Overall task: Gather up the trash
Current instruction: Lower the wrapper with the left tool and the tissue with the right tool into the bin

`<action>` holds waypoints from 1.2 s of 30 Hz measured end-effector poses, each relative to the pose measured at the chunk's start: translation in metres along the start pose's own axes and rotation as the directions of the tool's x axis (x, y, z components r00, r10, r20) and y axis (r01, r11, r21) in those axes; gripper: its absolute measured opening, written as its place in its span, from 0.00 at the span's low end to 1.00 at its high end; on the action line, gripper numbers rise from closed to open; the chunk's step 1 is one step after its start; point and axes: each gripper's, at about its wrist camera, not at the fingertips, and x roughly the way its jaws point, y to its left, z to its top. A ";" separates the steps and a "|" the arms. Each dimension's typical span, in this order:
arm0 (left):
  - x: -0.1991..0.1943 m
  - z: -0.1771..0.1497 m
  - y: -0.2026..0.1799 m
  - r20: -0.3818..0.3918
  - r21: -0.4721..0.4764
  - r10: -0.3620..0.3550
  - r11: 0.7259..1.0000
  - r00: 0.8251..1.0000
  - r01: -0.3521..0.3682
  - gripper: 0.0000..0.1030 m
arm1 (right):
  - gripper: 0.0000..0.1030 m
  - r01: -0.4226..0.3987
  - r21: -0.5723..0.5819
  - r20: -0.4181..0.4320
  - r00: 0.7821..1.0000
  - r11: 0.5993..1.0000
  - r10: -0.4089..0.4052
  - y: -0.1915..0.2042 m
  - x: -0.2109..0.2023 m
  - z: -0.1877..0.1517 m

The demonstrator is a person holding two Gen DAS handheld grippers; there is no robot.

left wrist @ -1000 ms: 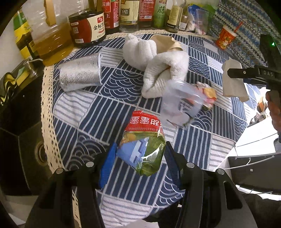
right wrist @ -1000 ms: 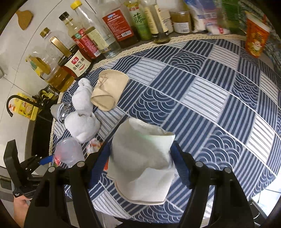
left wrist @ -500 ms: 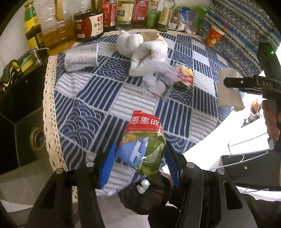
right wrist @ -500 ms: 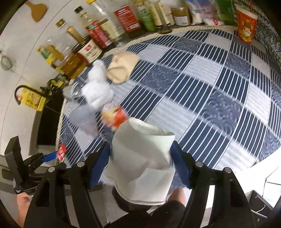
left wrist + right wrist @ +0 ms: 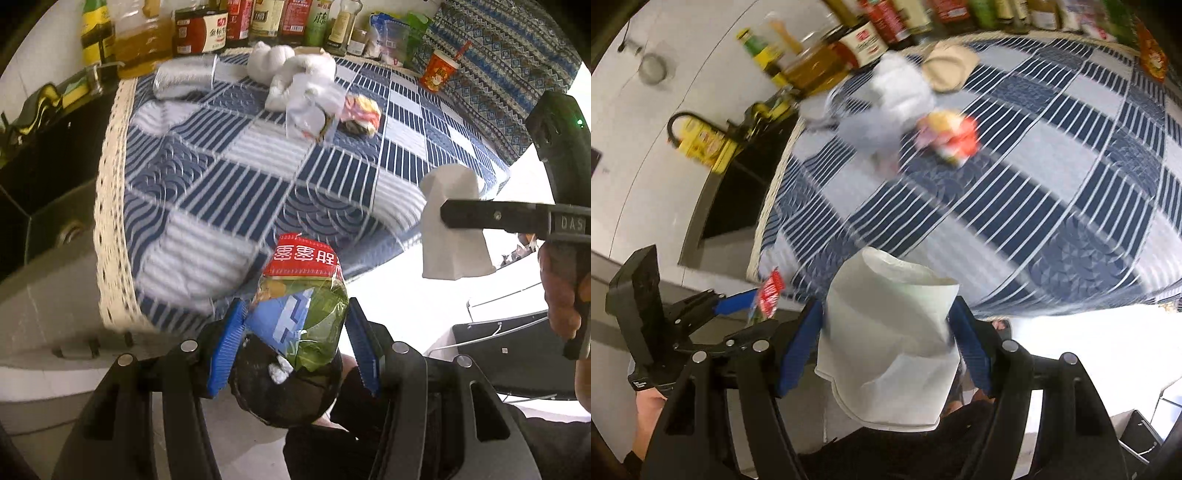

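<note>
At the bottom centre of the left wrist view, the left gripper (image 5: 295, 332) clamps a crinkly snack wrapper (image 5: 301, 295), glossy green and blue with a red band. In the right wrist view's lower centre, the right gripper (image 5: 886, 343) grips a crushed white paper cup (image 5: 890, 350). Above lies a quilted blue-and-white tablecloth (image 5: 236, 184) carrying a fluffy white towel (image 5: 299, 77) and a crumpled red-yellow wrapper (image 5: 362, 112).
</note>
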 end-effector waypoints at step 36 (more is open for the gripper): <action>0.165 -0.156 0.040 -0.274 -0.310 -0.111 0.950 0.955 0.022 0.52 | 0.69 0.071 0.164 -0.291 0.957 0.984 -0.020 -0.046 0.205 -0.114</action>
